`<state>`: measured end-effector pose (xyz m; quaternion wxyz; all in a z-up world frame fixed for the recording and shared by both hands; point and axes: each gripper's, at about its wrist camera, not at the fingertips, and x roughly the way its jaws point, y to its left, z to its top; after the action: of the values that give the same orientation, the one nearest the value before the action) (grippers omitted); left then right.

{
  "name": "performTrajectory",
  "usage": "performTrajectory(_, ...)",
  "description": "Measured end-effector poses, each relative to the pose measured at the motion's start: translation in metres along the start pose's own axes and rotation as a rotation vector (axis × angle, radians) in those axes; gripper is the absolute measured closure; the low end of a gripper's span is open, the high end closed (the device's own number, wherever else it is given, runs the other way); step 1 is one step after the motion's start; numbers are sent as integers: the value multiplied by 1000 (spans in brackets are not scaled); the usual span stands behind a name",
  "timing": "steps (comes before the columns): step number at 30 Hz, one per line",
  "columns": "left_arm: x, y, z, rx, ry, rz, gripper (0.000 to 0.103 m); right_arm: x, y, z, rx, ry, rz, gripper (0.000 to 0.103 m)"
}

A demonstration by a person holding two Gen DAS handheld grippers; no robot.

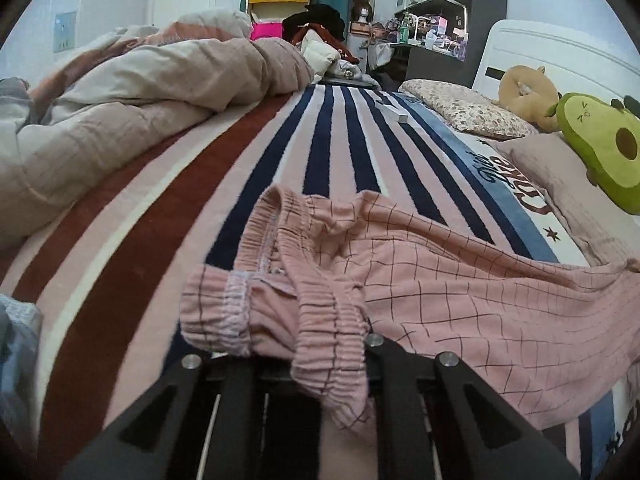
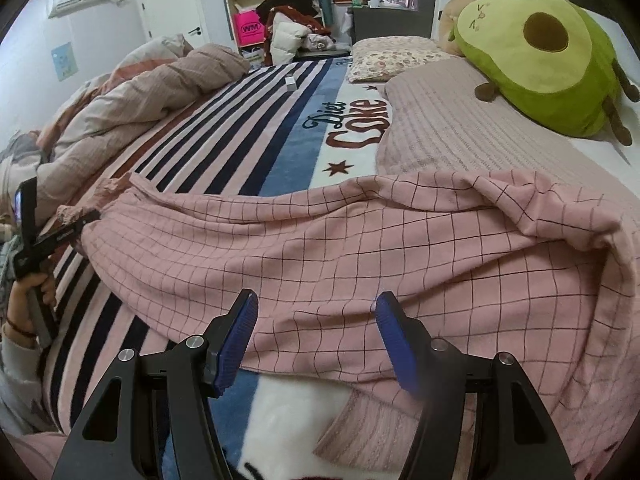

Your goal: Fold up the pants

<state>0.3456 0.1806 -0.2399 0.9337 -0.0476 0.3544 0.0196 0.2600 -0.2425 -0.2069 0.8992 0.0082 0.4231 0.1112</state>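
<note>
Pink checked pants lie across the striped blanket on the bed. Their elastic waistband is bunched up in the left wrist view. My left gripper is shut on the waistband; it also shows at the far left of the right wrist view, gripping the waist end. My right gripper is open, its blue pads just above the near edge of a pant leg, holding nothing. The leg ends run off to the right over a pillow.
A rumpled beige duvet lies along the left of the bed. A green avocado plush and floral pillow sit at the headboard. A small white box lies on the blanket. Cluttered shelves stand beyond.
</note>
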Motion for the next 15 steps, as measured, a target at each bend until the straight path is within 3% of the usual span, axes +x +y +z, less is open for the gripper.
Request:
performTrajectory(10, -27, 22, -4, -19, -32, 16, 93, -12, 23, 0, -42, 12, -18, 46)
performTrajectory(15, -52, 50, -11, -37, -54, 51, 94, -12, 37, -2, -42, 28, -7, 46)
